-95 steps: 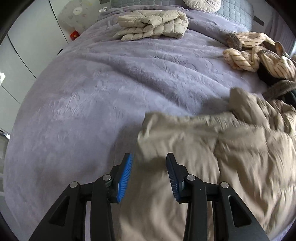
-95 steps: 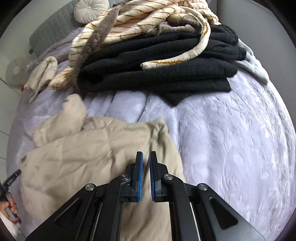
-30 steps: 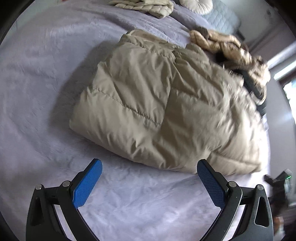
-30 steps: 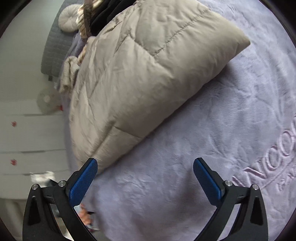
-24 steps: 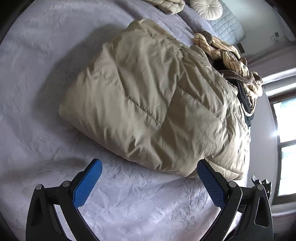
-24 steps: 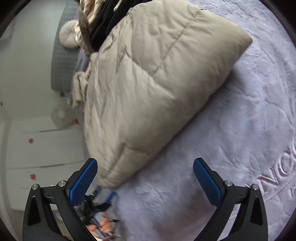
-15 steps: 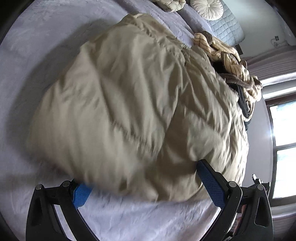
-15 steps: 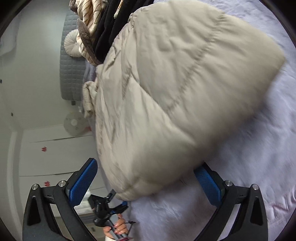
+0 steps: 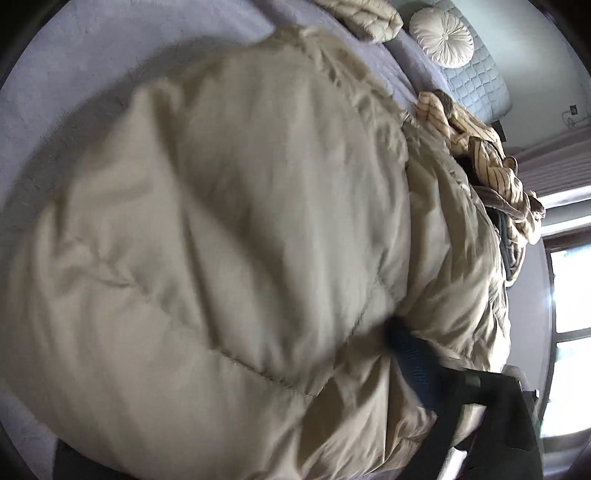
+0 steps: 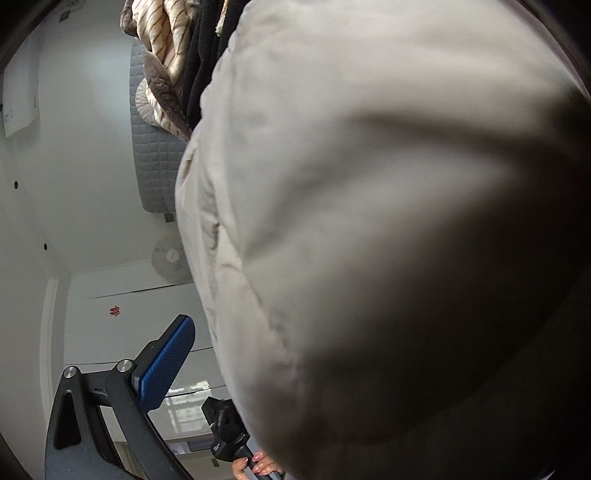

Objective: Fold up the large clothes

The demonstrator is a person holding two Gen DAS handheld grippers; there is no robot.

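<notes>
A puffy beige jacket (image 9: 229,229) lies on the purple bedspread (image 9: 85,74) and fills the left wrist view. My left gripper (image 9: 295,362) straddles its near edge and its jaws are closing. The right blue pad (image 9: 410,362) digs into the padding, while the left finger is buried under the fabric. In the right wrist view the same jacket (image 10: 369,221) looms close and blurred. My right gripper (image 10: 291,362) is wide, its jaws closing slightly. Its left pad (image 10: 166,365) stands clear of the jacket, and the right finger is hidden behind the bulk.
A folded quilted jacket (image 9: 369,18), a round cushion (image 9: 443,37) and a grey headboard (image 9: 476,85) lie at the bed's far end. A striped blanket (image 9: 480,155) on black clothes (image 10: 203,55) is piled behind the jacket. A hand (image 10: 258,463) holds the other gripper's handle.
Both grippers have pushed forward and down onto the jacket's near edge, which now fills both views. The left jaws have narrowed around the padding. The right view has rolled toward the wall.
</notes>
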